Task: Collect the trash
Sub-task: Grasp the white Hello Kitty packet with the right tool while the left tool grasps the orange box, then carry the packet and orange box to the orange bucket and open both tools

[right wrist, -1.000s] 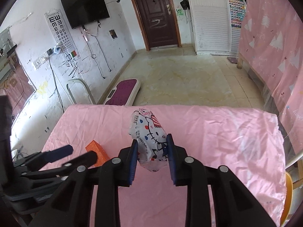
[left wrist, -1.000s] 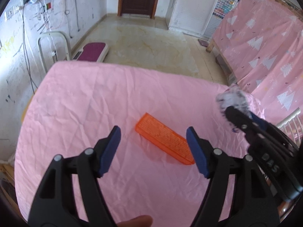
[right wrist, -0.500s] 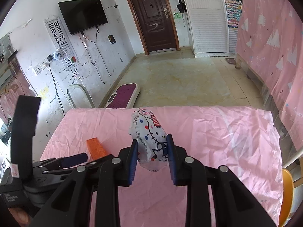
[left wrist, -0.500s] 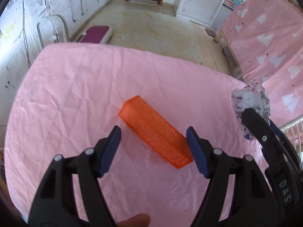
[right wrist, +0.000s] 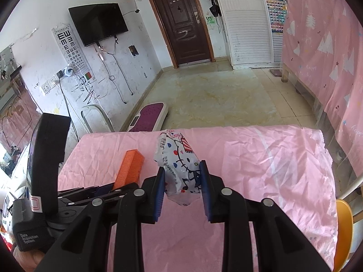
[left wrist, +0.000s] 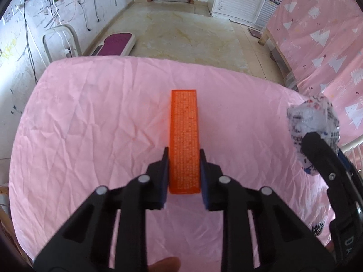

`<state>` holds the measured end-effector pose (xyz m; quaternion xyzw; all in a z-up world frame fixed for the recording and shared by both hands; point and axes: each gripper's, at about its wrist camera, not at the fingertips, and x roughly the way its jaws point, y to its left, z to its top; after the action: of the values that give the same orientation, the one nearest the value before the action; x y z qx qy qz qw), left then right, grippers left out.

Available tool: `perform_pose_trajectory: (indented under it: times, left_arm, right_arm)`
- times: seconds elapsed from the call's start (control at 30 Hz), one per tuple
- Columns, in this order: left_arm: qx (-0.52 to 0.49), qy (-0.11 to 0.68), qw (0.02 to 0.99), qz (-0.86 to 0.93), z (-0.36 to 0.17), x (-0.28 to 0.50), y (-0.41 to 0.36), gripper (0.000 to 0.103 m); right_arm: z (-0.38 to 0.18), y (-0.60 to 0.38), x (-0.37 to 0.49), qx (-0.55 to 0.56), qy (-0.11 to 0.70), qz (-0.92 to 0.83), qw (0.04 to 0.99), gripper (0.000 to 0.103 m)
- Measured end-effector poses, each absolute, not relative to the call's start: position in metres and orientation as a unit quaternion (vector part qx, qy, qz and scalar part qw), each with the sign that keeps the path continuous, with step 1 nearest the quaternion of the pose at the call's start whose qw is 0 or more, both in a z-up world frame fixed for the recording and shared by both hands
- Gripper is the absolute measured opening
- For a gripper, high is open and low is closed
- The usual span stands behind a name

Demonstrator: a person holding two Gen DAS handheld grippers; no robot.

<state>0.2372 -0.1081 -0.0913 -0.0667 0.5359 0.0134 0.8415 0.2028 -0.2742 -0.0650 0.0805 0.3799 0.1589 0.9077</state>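
Risk: the left gripper (left wrist: 184, 176), jaws closing on the near end of the rigid orange rectangular box (left wrist: 185, 136) at frame centre on the wrinkled pink sheet (left wrist: 90, 124), grips off-centre; the far end may sag. The right gripper (right wrist: 181, 181) is clamped on a crinkly cartoon-printed plastic wrapper (right wrist: 179, 165), which could slip.

Bright even daylight, sharp centre, fisheye-bent dark corners.
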Motion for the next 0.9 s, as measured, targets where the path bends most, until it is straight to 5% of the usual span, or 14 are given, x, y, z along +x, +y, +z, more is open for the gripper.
perform_pose_trajectory:
  times: [0.9]
  left_arm:
    - [-0.003, 0.460, 0.886, -0.056, -0.025, 0.165, -0.195, 0.022]
  right_arm:
    - [-0.036, -0.394, 0.116, 0.126, 0.323, 0.069, 0.936, 0.018]
